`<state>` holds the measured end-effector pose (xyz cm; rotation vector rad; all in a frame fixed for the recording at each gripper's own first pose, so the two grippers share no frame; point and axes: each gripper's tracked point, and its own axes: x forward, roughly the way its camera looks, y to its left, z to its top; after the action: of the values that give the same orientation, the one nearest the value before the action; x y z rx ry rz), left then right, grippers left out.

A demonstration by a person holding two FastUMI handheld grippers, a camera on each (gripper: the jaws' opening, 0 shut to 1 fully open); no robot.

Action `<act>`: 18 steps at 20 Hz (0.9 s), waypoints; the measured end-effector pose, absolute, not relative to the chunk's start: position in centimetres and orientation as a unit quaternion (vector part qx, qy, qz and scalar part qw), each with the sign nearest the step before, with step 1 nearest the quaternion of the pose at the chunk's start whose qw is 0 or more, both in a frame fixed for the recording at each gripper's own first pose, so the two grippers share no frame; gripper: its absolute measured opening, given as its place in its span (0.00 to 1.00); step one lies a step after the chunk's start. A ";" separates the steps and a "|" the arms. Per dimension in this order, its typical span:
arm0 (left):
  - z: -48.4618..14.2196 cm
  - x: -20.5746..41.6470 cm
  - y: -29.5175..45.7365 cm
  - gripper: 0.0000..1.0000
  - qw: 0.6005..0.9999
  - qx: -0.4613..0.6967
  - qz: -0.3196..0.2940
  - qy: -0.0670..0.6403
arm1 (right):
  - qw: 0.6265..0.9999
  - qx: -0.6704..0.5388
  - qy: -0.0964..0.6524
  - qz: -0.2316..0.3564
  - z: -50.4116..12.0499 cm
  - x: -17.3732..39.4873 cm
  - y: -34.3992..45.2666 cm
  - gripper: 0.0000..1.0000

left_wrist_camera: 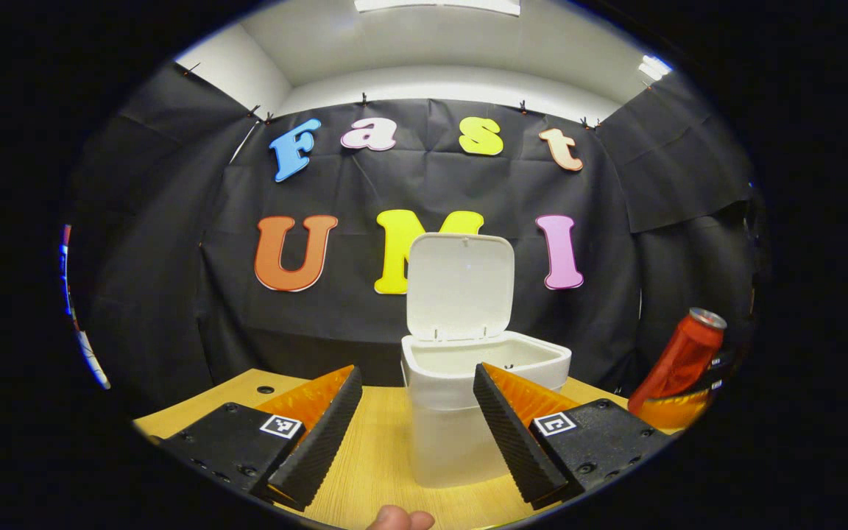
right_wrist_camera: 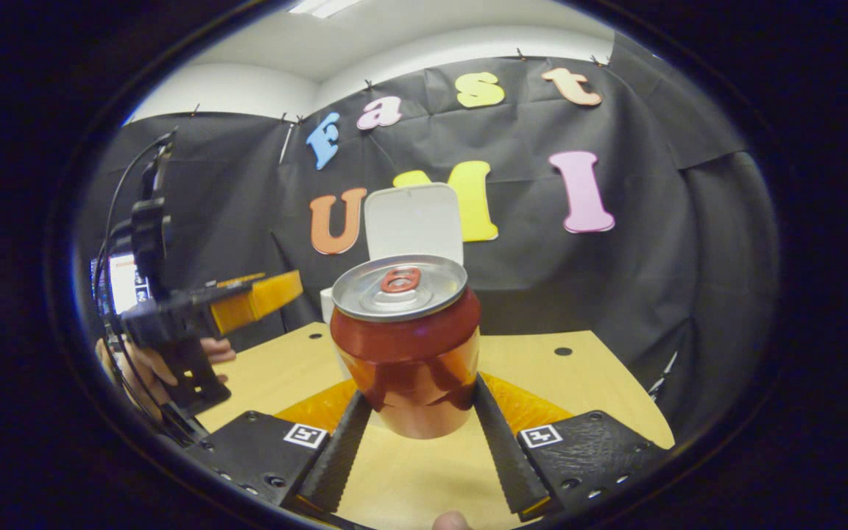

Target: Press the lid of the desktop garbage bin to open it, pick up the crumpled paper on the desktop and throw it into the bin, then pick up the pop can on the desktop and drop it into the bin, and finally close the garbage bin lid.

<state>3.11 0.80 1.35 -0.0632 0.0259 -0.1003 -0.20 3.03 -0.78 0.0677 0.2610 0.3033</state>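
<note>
Gripping status, right gripper (right_wrist_camera: 418, 430): both fingers press against the lower sides of the can (right_wrist_camera: 405, 346), one on each flank; the grasp looks firm.
Can: red, with a silver top and a red pull tab; held upright between the right gripper's fingers in the right gripper view. In the left gripper view it shows at the far right (left_wrist_camera: 678, 361), tilted, raised above the table edge, with parts of the gripper that holds it behind it.
Left gripper (left_wrist_camera: 418, 430): fingers spread wide apart, nothing between them; the bin stands beyond the gap, not touched. In the right gripper view this gripper (right_wrist_camera: 258, 298) shows at the left, held in a hand (right_wrist_camera: 148, 364), its fingers pointing toward the bin.
Bin (left_wrist_camera: 486, 401): white, standing on the table, lid (left_wrist_camera: 459, 285) swung up and standing upright at the back edge. Opening clear to see; contents cannot be told from this angle. In the right gripper view the lid (right_wrist_camera: 413, 221) rises directly behind the can.
Table (left_wrist_camera: 376, 456): light wood surface, with small dark holes near the back.
Can relative to bin: to the right of the bin, apart from it, not over the opening.
</note>
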 end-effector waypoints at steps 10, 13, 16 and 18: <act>-1.3 -0.6 7.8 0.98 1.000 -0.023 0.014 0.011 | 0.983 -0.010 0.090 0.159 7.9 11.4 8.8 0.81; -1.5 -1.0 8.7 0.98 1.000 -0.010 0.019 0.011 | 0.981 -0.002 0.110 0.160 6.9 13.9 9.7 0.81; -2.3 -1.5 8.7 0.98 1.000 -0.012 0.013 0.018 | 0.981 0.003 0.131 0.144 5.6 16.7 9.4 0.80; -2.5 -1.9 8.4 0.98 1.000 -0.016 0.007 0.020 | 0.980 0.005 0.145 0.134 4.6 17.9 9.1 0.81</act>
<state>-1.86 8.38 -2.45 -0.0310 0.0403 0.0142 17.88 9.15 4.59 0.0099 0.2915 0.2703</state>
